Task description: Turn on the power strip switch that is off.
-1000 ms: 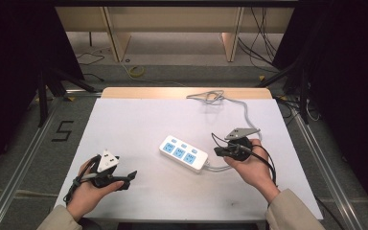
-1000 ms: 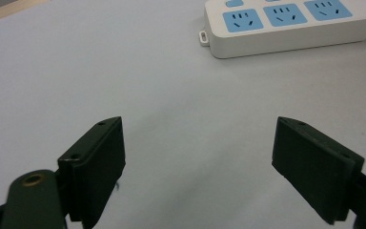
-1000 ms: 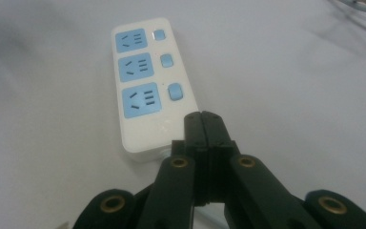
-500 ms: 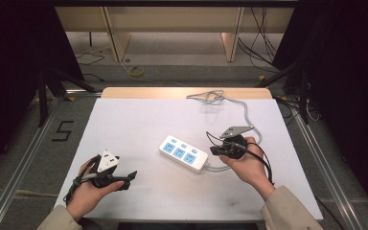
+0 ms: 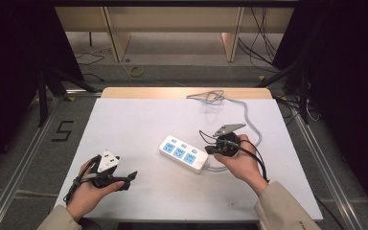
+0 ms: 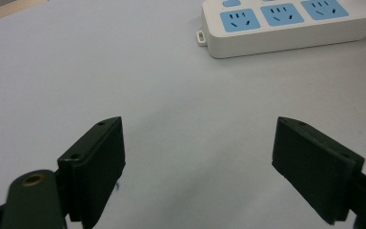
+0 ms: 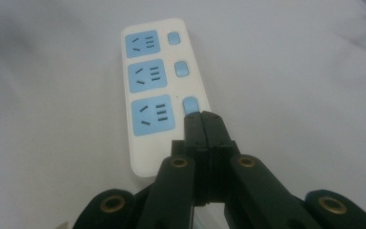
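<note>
Now right tool (image 7: 204,117) closed, tips at power strip (image 7: 159,90) switch (image 7: 190,104)

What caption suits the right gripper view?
Shut right gripper poised at the nearest blue switch of a white power strip.

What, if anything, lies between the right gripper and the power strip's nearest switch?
Nothing visible. In the right gripper view the right gripper, jaws shut, has its tips at the edge of the nearest switch on the power strip. Whether they touch it cannot be told.
</note>
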